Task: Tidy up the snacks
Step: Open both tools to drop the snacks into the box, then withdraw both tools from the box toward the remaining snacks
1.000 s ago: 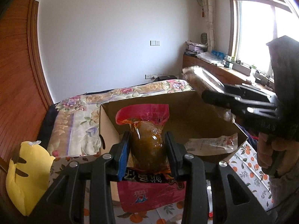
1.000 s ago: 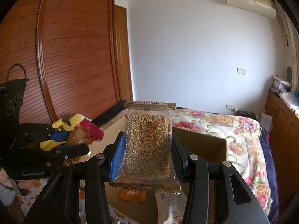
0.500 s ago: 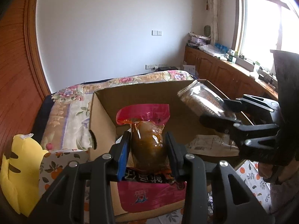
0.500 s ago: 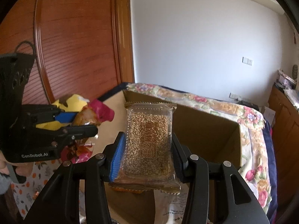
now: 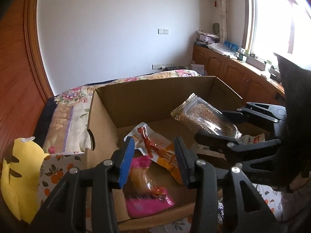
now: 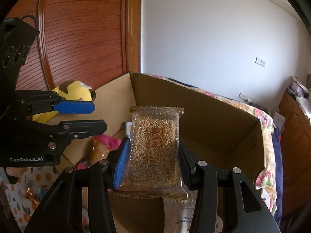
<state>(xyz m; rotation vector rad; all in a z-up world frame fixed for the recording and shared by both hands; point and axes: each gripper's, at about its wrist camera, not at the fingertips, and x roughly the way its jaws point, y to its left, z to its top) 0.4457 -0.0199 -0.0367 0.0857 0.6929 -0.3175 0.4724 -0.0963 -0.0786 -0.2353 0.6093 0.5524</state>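
My left gripper (image 5: 154, 159) is open and empty above the near left part of an open cardboard box (image 5: 155, 89). A pink-topped snack pack (image 5: 144, 190) lies blurred in the box just below the left gripper, beside an orange packet (image 5: 163, 153). My right gripper (image 6: 153, 161) is shut on a clear pack of sesame soft candy (image 6: 154, 151) and holds it over the box (image 6: 204, 112). In the left wrist view the right gripper (image 5: 223, 125) and its sesame pack (image 5: 206, 118) hang over the box's right side. The left gripper (image 6: 83, 116) shows open in the right wrist view.
A yellow plush toy (image 5: 19, 174) lies left of the box on an orange-print cloth (image 5: 58, 167). A white packet (image 5: 250, 138) lies in the box's right part. A flowered bedspread (image 5: 66, 114) runs behind the box. Wooden cabinets (image 5: 233, 71) stand under the window at right.
My left gripper has opened and let go of the pink-topped pack, which has dropped into the box. My right gripper has moved lower over the box with the sesame pack.
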